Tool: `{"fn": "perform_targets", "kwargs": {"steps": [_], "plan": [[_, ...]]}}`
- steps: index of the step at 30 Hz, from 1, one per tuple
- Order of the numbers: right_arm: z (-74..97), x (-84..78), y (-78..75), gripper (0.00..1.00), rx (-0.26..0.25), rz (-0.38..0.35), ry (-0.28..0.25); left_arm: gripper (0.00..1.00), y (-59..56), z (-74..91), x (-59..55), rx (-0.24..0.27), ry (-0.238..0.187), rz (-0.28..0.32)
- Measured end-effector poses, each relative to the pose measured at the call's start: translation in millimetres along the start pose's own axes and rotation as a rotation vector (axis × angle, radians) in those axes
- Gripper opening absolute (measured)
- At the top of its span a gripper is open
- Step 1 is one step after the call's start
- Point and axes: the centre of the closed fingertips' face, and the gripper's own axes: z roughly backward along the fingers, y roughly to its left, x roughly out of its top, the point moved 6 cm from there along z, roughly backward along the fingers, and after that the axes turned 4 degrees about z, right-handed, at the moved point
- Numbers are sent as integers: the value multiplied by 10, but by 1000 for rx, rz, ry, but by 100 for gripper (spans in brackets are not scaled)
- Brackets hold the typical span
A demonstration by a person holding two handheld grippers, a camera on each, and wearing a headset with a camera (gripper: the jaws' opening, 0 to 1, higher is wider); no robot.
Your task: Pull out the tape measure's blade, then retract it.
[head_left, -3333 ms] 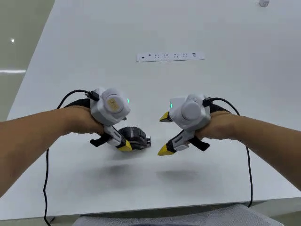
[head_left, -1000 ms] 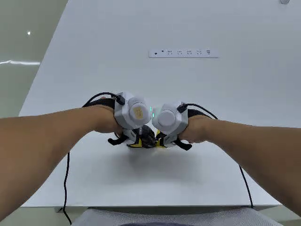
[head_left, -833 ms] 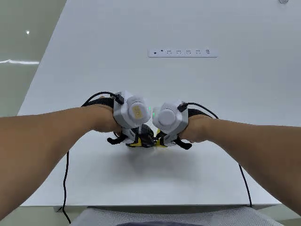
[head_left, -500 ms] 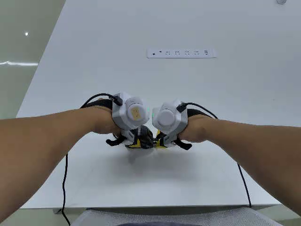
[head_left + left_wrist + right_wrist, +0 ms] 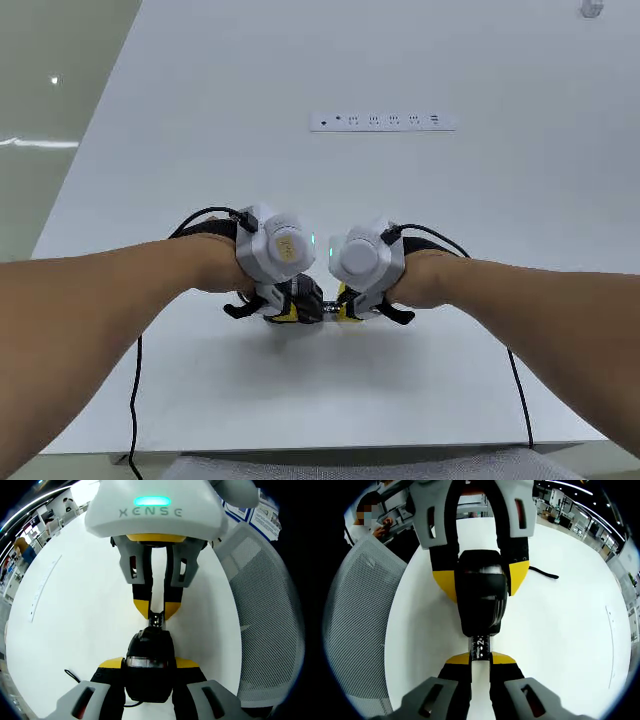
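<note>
Tape measure (image 5: 306,297) sits lower centre of the head view, between the two grippers, which nearly touch. Can't tell if its case rests on the table (image 5: 470,200) or hangs just above it.

Left gripper (image 5: 149,662): jaws pressed in on the black case from both sides, yellow tips flanking it at the bottom of the left gripper view. Right gripper (image 5: 481,659): jaws pinched together on the blade (image 5: 480,645) just outside the case mouth. Only a short stretch is out, so the pull has barely begun, I'd say.

Key relation: the blade's long axis runs straight from the case mouth into the right gripper's jaws, in line with both grippers. In the head view that is roughly left-right. Right gripper is at the blade tip, left gripper anchors the case. The pull likely needs the right gripper to go toward frame right along that axis while the left holds firm. An off-axis pull could kink the blade or slip the pinch.

View differences: the right gripper view shows the printed blade with a numeral 2 and the case (image 5: 482,597) head-on in the left jaws at upper centre. The left gripper view shows the right gripper (image 5: 157,611) coming down from the top, tips closed on the blade's end hook (image 5: 157,621). In the head view the gripper bodies hide both contacts, with the left gripper (image 5: 284,312) and right gripper (image 5: 346,312) side by side. A power strip (image 5: 382,122) lies well apart at upper centre.
</note>
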Motion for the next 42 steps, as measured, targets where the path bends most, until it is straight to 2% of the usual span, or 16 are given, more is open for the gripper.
{"fn": "perform_targets", "kwargs": {"steps": [42], "plan": [[117,-227,-8,12,-8,-21,36,33,10,-26,-6,2,-5,22]]}}
